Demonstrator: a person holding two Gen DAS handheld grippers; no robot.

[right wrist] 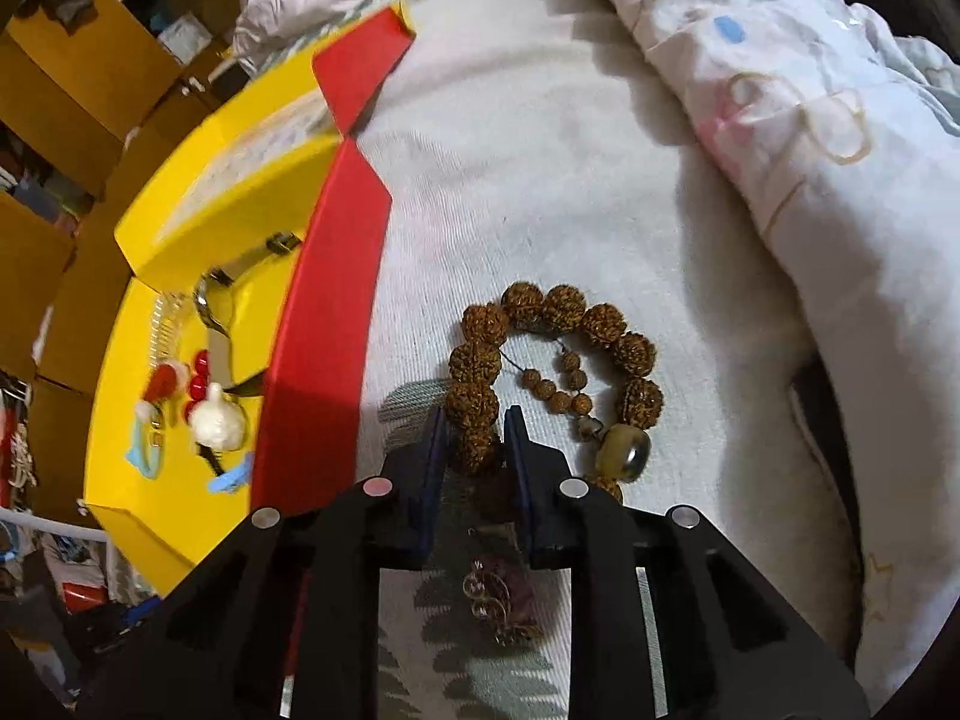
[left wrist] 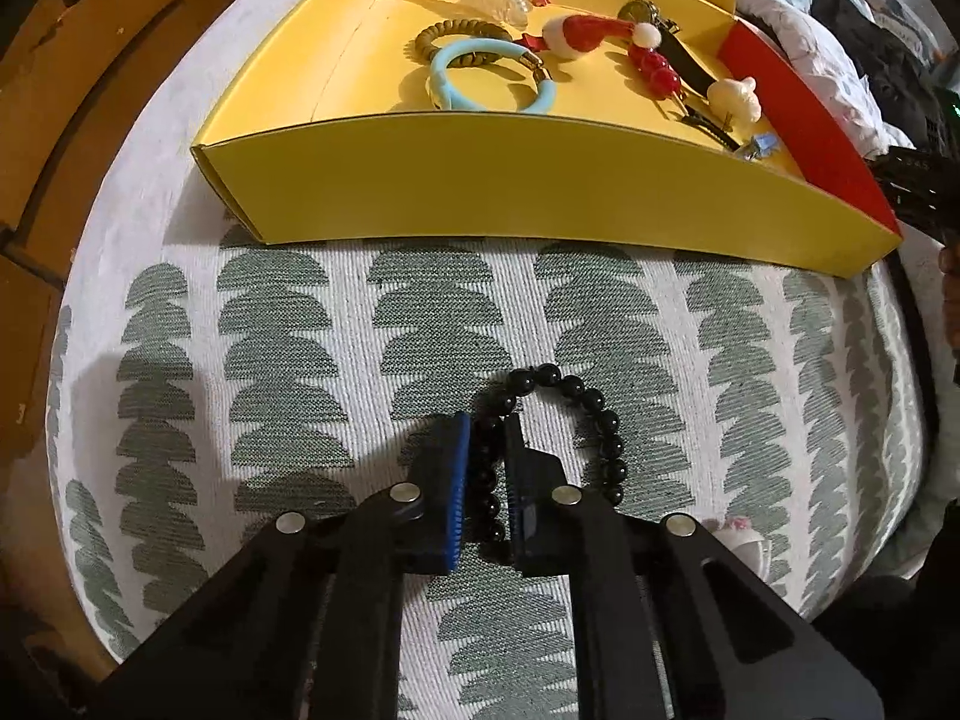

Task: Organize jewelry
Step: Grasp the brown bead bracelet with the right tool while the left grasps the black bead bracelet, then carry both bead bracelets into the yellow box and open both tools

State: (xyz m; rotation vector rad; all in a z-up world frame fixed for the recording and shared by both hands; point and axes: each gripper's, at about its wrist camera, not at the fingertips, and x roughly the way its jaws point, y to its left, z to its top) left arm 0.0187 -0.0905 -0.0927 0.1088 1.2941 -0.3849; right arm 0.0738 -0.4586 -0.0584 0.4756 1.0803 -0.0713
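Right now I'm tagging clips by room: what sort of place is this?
Most likely a bedroom: a rumpled white quilt, a patterned cloth spread like bedding under the yellow box, and cardboard boxes stacked alongside.

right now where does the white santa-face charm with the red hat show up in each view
Left wrist view: the white santa-face charm with the red hat lies upper centre, inside the yellow cardboard tray, right of the light blue ring.
Right wrist view: the same charm, blurred, lies at far left, in the tray.
Shared landmark: the tray's red side wall.
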